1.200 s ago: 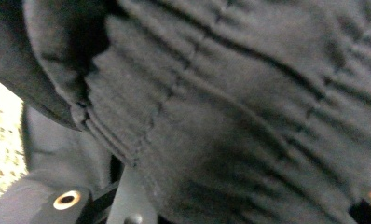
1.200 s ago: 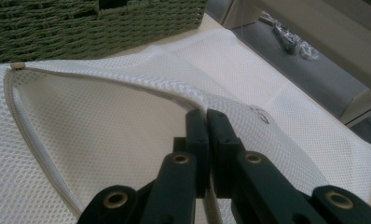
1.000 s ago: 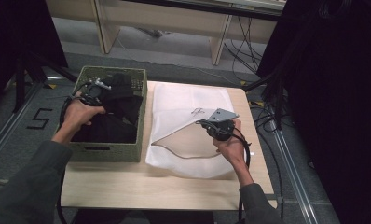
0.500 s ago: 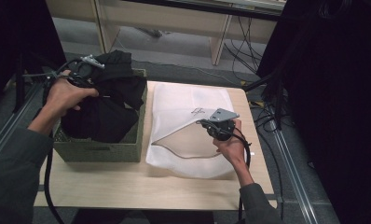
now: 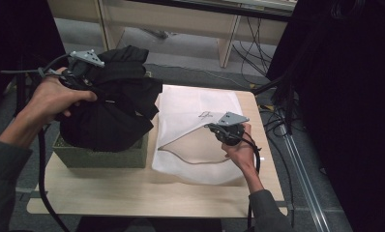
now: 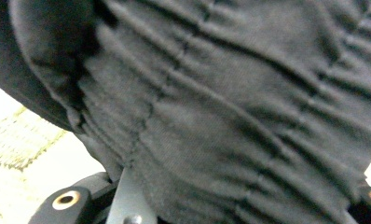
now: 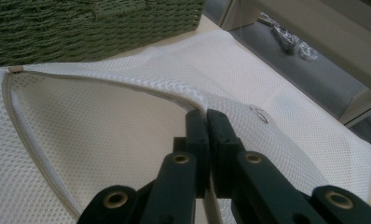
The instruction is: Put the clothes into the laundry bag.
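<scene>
Left claw (image 5: pixel 86 72) grips the black garment (image 5: pixel 111 108); carry it clear of the basket (image 5: pixel 103 157) toward the mesh bag (image 5: pixel 190 108), whose flap the closed right claw (image 7: pixel 207 122) pinches.

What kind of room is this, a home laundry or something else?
Probably a lab or recording workspace, not a home: a small wooden table on a grey floor, loose cables beside it, dark curtains and plain workbenches behind.

Black garment (image 5: pixel 111 108) blocks basket (image 5: pixel 103 157) top; mesh bag (image 5: pixel 195 108) mouth open; table (image 5: pixel 132 193) front free.
</scene>
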`<state>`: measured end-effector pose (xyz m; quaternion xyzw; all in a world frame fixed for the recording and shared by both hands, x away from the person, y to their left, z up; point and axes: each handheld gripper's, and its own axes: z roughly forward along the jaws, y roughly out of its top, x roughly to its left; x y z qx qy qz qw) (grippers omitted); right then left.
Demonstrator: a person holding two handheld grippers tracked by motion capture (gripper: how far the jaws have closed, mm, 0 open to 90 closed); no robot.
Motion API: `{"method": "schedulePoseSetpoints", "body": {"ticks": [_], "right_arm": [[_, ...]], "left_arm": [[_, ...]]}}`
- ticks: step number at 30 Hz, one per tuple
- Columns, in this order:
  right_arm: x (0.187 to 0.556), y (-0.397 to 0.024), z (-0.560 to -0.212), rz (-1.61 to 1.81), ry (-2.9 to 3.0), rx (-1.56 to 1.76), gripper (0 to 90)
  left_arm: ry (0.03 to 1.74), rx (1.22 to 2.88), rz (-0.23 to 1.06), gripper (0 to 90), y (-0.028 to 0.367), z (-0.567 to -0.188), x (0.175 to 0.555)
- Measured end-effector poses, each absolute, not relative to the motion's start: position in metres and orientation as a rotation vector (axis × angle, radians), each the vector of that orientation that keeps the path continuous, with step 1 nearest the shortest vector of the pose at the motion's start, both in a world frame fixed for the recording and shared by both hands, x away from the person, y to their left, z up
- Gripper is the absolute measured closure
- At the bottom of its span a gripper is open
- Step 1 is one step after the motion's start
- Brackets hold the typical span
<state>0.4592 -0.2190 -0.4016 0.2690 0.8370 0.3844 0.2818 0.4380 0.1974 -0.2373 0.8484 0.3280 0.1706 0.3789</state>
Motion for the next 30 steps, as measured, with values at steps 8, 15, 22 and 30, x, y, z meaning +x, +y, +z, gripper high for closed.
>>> {"method": "schedulePoseSetpoints", "body": {"ticks": [8, 15, 22, 30], "right_arm": [[0.463, -0.221, -0.402, 1.045, 2.237, 0.726, 88.8], [0.466, -0.225, -0.4, 1.057, 2.237, 0.739, 88.8], [0.468, -0.224, -0.399, 1.075, 2.238, 0.756, 88.8], [0.471, -0.223, -0.397, 1.09, 2.231, 0.769, 88.9]], "left_arm": [[0.712, 2.164, 0.314, 67.2, 0.184, -0.23, 0.411], [0.582, 2.166, 0.23, 67.2, 0.156, -0.233, 0.383], [0.502, 2.17, 0.172, 67.2, 0.129, -0.258, 0.368], [0.487, 2.204, 0.144, 67.2, 0.107, -0.297, 0.368]]}}
